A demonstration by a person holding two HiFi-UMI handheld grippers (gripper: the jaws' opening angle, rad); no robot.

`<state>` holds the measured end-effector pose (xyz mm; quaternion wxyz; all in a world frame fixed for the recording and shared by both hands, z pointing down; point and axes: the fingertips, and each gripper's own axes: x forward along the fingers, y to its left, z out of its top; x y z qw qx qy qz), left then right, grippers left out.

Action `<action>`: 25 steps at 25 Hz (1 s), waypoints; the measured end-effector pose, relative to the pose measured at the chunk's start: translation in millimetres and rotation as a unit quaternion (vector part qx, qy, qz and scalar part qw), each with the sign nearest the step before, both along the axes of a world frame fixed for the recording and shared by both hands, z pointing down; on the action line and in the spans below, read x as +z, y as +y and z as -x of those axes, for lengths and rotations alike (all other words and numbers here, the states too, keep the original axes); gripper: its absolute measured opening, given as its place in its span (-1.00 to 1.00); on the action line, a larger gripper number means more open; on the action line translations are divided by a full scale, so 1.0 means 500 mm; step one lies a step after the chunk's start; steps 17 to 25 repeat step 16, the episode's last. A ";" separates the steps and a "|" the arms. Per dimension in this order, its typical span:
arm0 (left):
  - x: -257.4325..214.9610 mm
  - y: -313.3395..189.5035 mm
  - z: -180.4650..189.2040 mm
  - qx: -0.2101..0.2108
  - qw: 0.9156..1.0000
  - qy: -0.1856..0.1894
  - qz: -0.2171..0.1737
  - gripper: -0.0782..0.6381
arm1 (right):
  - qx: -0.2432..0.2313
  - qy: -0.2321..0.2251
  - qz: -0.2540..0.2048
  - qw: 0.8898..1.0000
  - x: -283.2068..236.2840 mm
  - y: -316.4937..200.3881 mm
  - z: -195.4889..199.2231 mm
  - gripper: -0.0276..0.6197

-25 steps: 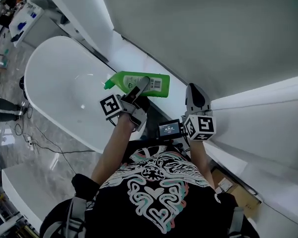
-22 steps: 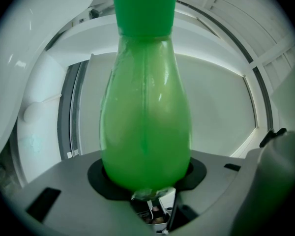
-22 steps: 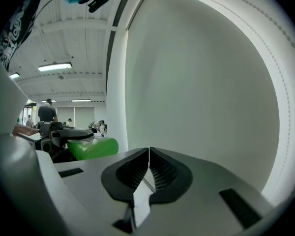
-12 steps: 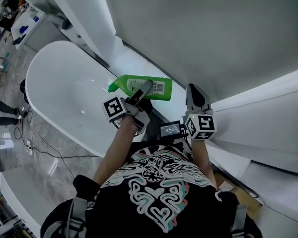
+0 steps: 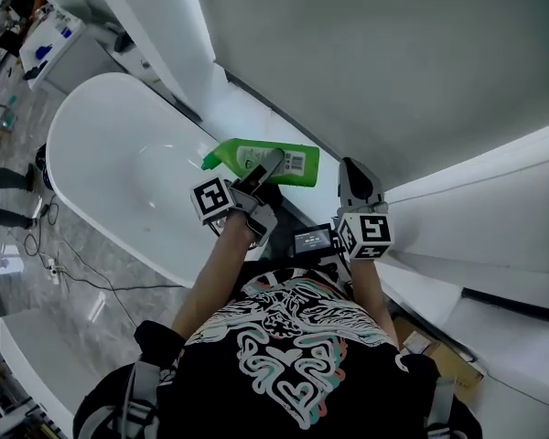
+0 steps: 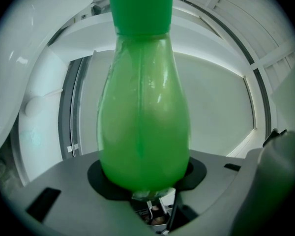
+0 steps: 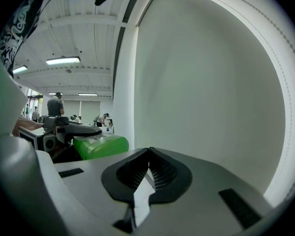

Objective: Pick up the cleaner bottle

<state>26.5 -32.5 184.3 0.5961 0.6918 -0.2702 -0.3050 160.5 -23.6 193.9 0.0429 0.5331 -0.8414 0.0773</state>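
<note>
The green cleaner bottle [image 5: 242, 156] lies on its side in the air over the near end of the white bathtub [image 5: 101, 144], cap towards the tub. My left gripper [image 5: 271, 160] is shut on the bottle's body. In the left gripper view the bottle [image 6: 143, 117] fills the middle, its cap [image 6: 140, 6] at the top, with the dark pads against its base. My right gripper [image 5: 352, 179] hangs to the right of the bottle, apart from it, near the white wall. Its jaws [image 7: 148, 167] are shut with nothing between them, and the bottle [image 7: 101, 145] shows to its left.
A white wall [image 5: 375, 62] and a white ledge [image 5: 247, 117] run behind the tub. A small screen device [image 5: 313, 239] sits between the two grippers. Cables [image 5: 64, 263] lie on the grey floor at left, beside a person's leg [image 5: 0, 186]. People [image 7: 55, 104] stand far off.
The right gripper has edged slightly to the left. The left gripper keeps the bottle in the same hold and pose.
</note>
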 end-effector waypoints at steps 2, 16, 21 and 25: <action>0.001 0.001 0.000 0.000 1.000 0.000 0.003 -0.22 | 0.000 -0.001 0.002 1.000 -0.001 0.004 0.000 -0.83; 0.010 0.001 -0.004 0.008 1.000 0.003 0.008 -0.22 | 0.019 0.000 0.003 1.000 0.010 0.005 -0.013 -0.83; 0.010 0.001 -0.004 0.008 1.000 0.003 0.008 -0.22 | 0.019 0.000 0.003 1.000 0.010 0.005 -0.013 -0.83; 0.010 0.001 -0.004 0.008 1.000 0.003 0.008 -0.22 | 0.019 0.000 0.003 1.000 0.010 0.005 -0.013 -0.83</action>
